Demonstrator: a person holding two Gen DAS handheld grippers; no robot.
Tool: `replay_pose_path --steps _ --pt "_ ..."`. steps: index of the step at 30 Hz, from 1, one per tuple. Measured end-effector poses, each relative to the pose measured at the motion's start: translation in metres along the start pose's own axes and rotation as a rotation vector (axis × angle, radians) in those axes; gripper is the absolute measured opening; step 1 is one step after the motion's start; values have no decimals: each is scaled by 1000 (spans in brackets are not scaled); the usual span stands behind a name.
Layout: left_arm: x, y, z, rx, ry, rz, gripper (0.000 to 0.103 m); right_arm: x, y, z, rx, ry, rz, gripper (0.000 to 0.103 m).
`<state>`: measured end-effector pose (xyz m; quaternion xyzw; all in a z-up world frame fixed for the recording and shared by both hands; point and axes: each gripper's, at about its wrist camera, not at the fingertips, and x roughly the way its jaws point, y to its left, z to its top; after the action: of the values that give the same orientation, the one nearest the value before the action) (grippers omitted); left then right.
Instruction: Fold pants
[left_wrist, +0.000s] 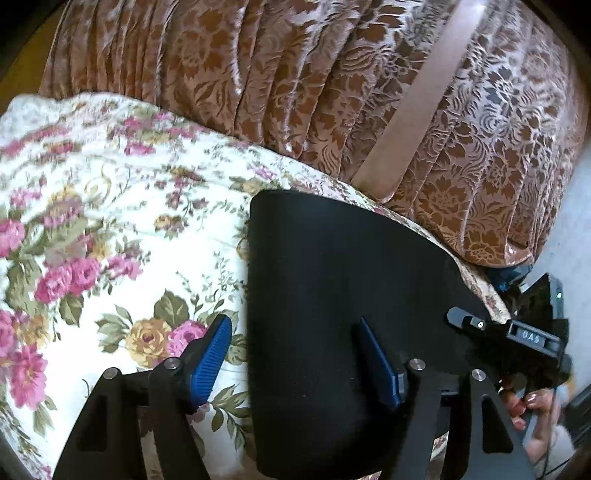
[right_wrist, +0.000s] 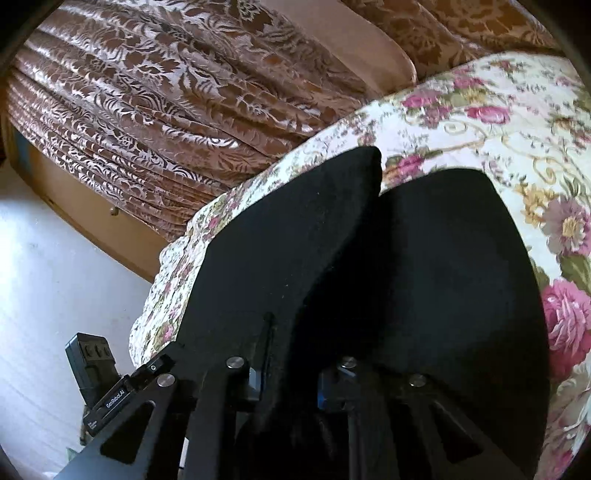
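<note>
Slippage is the risk: the right tongs (right_wrist: 291, 384) are clenched on a thick fold of the black pants (right_wrist: 424, 280), which lie on the floral bedspread (left_wrist: 110, 206). The left tongs (left_wrist: 295, 363) gape, straddling the pants' edge, so a one-sided pull could undo the fold.

My left gripper (left_wrist: 295, 360) stands with its jaws apart over the edge of the black pants (left_wrist: 332, 277); one blue pad is above the floral bedspread (left_wrist: 110, 221), the other above the dark cloth; I see a brown patterned curtain (left_wrist: 295, 92) behind; a hand (left_wrist: 524, 406) is at the lower right.
</note>
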<state>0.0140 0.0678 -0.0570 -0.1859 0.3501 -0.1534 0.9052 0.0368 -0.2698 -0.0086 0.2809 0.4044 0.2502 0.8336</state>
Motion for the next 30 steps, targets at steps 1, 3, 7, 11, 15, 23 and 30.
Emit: replay_pose_path --steps 1,3,7,11,15,23,30 --pt "-4 -6 1 23 -22 -4 70 -2 1 1 -5 -4 1 15" --pt "-9 -16 3 54 -49 -22 70 -9 1 5 -3 -23 15 15" --pt "-7 -45 10 137 -52 -66 70 -29 9 18 -45 -76 20 15" --pt "5 -74 12 194 -33 -125 70 -53 11 29 -89 -127 -15 15" --pt "25 -101 5 271 18 -138 70 -70 -8 33 -76 -157 -69 15" --pt "54 -120 -16 433 38 -50 73 -47 -63 20 39 -92 -154 17" --pt "59 -118 -20 463 16 -56 74 -44 -73 12 58 -114 -132 18"
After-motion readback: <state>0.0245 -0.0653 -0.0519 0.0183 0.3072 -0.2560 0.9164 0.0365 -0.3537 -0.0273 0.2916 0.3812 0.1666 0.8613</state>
